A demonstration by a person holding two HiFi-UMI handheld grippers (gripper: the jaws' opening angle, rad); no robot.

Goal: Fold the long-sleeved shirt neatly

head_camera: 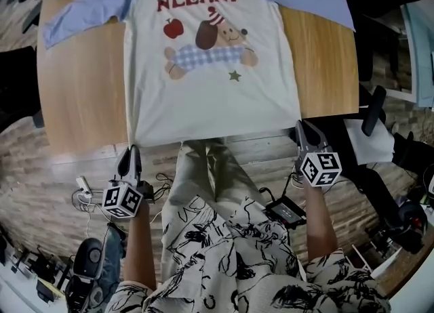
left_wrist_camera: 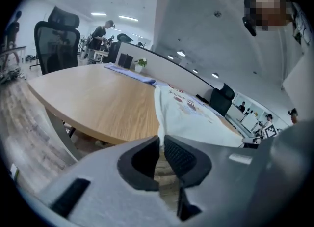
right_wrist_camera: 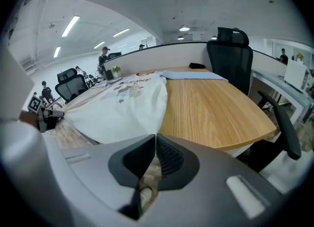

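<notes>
A white long-sleeved shirt [head_camera: 210,81] with pale blue sleeves and a dog print lies flat, front up, on the wooden table [head_camera: 85,91]. Its hem runs along the table's near edge. My left gripper [head_camera: 131,146] is shut on the hem's left corner, and in the left gripper view the cloth [left_wrist_camera: 189,115] runs up out of the closed pads [left_wrist_camera: 182,158]. My right gripper [head_camera: 299,126] is shut on the hem's right corner. In the right gripper view the shirt [right_wrist_camera: 122,110] leads straight into the closed pads [right_wrist_camera: 168,156].
The person stands at the table's near edge in patterned clothes [head_camera: 224,257]. On the floor lie a black device [head_camera: 285,211] and a power strip [head_camera: 83,186] with cables. Office chairs stand at the right [head_camera: 373,112] [right_wrist_camera: 230,56] and left [left_wrist_camera: 56,39].
</notes>
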